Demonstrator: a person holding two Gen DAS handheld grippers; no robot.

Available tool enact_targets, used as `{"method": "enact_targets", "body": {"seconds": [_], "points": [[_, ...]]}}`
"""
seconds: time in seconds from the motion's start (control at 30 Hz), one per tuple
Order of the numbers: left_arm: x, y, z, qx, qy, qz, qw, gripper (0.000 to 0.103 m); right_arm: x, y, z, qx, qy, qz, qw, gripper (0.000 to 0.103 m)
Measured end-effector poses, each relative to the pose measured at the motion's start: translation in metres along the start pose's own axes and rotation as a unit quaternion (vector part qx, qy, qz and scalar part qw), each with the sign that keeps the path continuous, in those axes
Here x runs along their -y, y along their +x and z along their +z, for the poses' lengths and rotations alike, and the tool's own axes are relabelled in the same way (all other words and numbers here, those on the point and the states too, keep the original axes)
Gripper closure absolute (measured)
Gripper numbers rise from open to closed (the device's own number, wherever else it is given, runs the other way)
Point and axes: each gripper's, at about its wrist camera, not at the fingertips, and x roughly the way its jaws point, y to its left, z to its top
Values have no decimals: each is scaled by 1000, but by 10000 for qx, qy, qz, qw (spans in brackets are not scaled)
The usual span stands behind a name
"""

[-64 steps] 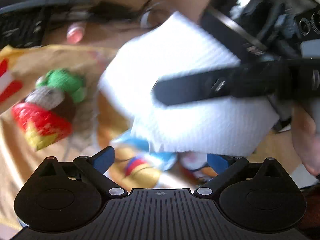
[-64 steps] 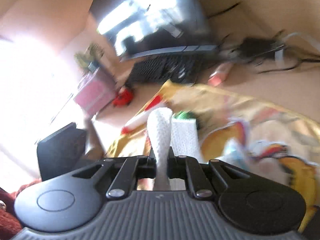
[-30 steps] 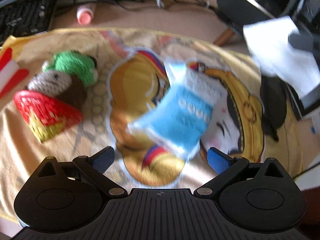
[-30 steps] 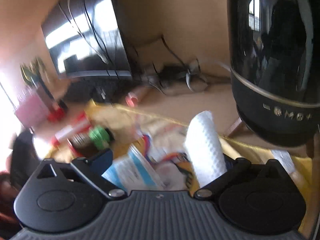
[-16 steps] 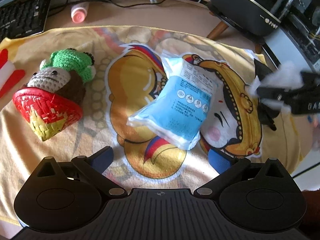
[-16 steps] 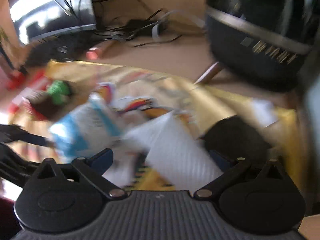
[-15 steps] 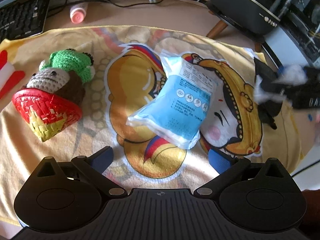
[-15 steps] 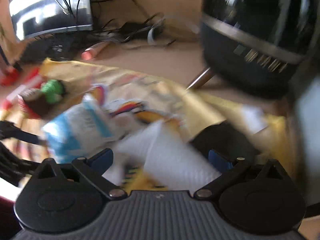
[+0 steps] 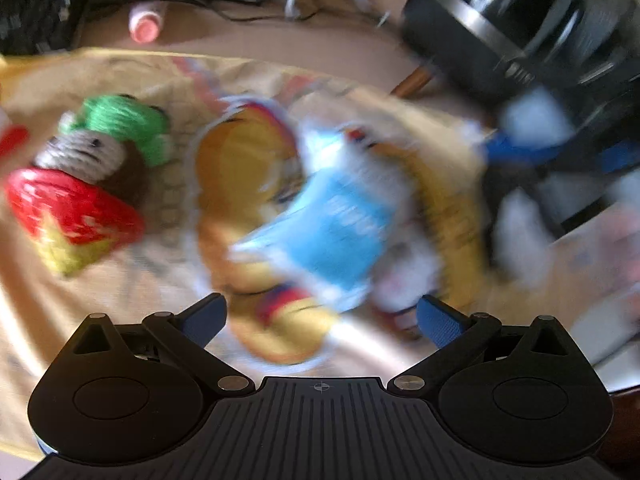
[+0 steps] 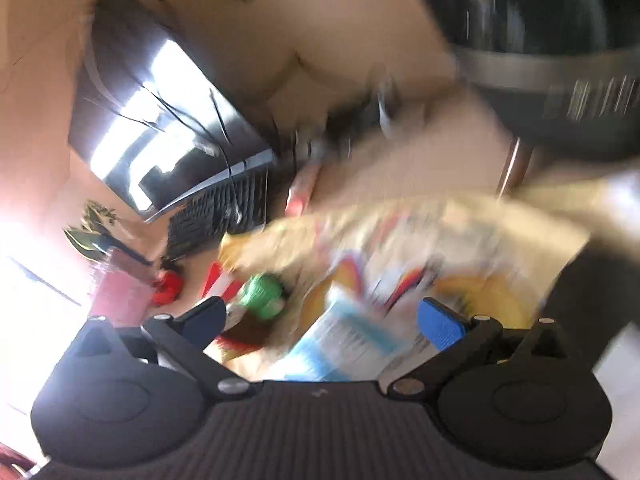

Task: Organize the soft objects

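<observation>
Both grippers are seen with the fingers spread wide, and nothing is held between them. Between the blue pads of the left gripper [image 9: 322, 316] a yellow printed cloth [image 9: 120, 280] is seen below, spread over a desk [image 9: 280, 44]. A blue and white packet [image 9: 332, 232] lies on the cloth just ahead of the left gripper, a little toward its right finger. Some print is carried on the packet, but it is too blurred to be read. Farther to the left on the cloth, a green knitted toy [image 9: 124, 120] and a brown knitted toy [image 9: 86, 156] are found touching each other, with a red and yellow piece [image 9: 68, 212] against them at the near side.

The right gripper [image 10: 322, 316] is held over the same cloth [image 10: 500, 216], with the packet [image 10: 348, 344] directly under its open fingers. The green toy [image 10: 262, 290] is seen near its left finger. A black round appliance [image 10: 560, 60] stands at the far right edge of the cloth; a row of marks on its band cannot be read. A keyboard [image 10: 224, 208] and a monitor [image 10: 160, 128] are placed behind the cloth, and a small pink bottle [image 9: 145, 24] lies on the desk beside cables.
</observation>
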Motion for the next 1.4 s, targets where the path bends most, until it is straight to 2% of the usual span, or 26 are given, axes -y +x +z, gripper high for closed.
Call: {"method": "enact_targets", "body": {"seconds": [0.03, 0.07, 0.13, 0.17, 0.2, 0.23, 0.33, 0.37, 0.4, 0.47, 0.53, 0.57, 0.6, 0.7, 0.77, 0.83, 0.9, 0.97, 1.07, 1.17, 1.23, 1.27, 1.3, 1.33, 1.37, 1.4], "points": [[-7, -3, 1, 102, -288, -478, 9984, 0, -5, 12, 7, -111, -172, -113, 9997, 1], [-14, -3, 2, 143, -601, -914, 9939, 0, -15, 22, 14, -219, -620, -296, 9974, 1], [-29, 3, 1, 61, -1268, -1645, 9782, 0, -36, 44, 28, -431, -1613, -686, 9836, 7], [-36, 7, -1, 25, -1561, -1928, 9688, 0, -47, 61, 33, -650, -2082, -865, 9721, 15], [-39, 10, -3, 21, -1666, -2016, 9652, 0, -50, 74, 35, -847, -2212, -936, 9670, 24], [-42, 13, -5, 17, -1765, -2091, 9618, 0, -51, 86, 36, -1034, -2277, -985, 9632, 26], [-41, 16, -5, 50, -1626, -1546, 9745, 0, -48, 120, 38, -1528, -2236, -978, 9576, 33], [-41, 16, -4, 83, -1578, -1398, 9775, 0, -46, 128, 38, -1676, -2188, -992, 9561, 41], [-42, 17, -3, 146, -1575, -1471, 9764, 0, -45, 132, 35, -1797, -2170, -1018, 9541, 49], [-43, 21, 2, 237, -1554, -1473, 9765, 0, -43, 137, 31, -1961, -2133, -983, 9520, 54], [-41, 23, 12, 378, -1386, -1447, 9790, 0, -44, 134, 32, -2015, -2037, -762, 9551, 54], [-38, 22, 17, 443, -1257, -1458, 9803, 0, -43, 128, 35, -1997, -1920, -625, 9588, 48], [-36, 21, 23, 508, -1127, -1469, 9814, 0, -43, 123, 40, -1923, -1794, -520, 9634, 40], [-23, 15, 39, 717, -496, -1325, 9873, 0, -34, 97, 54, -1577, -1354, -189, 9780, 27], [-12, 10, 47, 874, 111, -1059, 9905, 0, -24, 79, 59, -1397, -992, 82, 9852, 25], [2, 6, 49, 972, 802, -709, 9895, 0, -12, 63, 56, -1258, -631, 354, 9894, 24], [10, 12, 47, 801, 1219, -475, 9882, 0, 0, 48, 44, -1118, -348, 484, 9919, 22], [13, 20, 45, 598, 1324, -387, 9886, 0, 11, 44, 30, -1032, -139, 464, 9935, 22], [19, 31, 40, 397, 1420, -184, 9889, 0, 25, 43, 19, -777, 199, 191, 9966, 24], [25, 37, 35, 476, 1729, 182, 9836, 0, 25, 7, 19, 46, 112, -56, 9999, 24], [28, 36, 35, 540, 1740, 288, 9828, 0, 20, -28, 15, 731, -239, -450, 9960, 15], [30, 34, 36, 511, 1689, 269, 9839, 0, 17, -45, 9, 1051, -500, -770, 9902, 5], [31, 28, 34, 403, 1718, 30, 9843, 0, 13, -61, 1, 1313, -786, -1078, 9823, 0], [33, 21, 31, 295, 1745, -209, 9840, 0, 12, -74, -8, 1403, -1026, -1293, 9763, 0], [34, 15, 29, 179, 1774, -449, 9830, 0, 12, -82, -16, 1310, -1166, -1439, 9739, 0], [36, 10, 24, -63, 1839, -711, 9803, 0, 13, -84, -23, 1097, -1101, -1433, 9774, 0]]}}
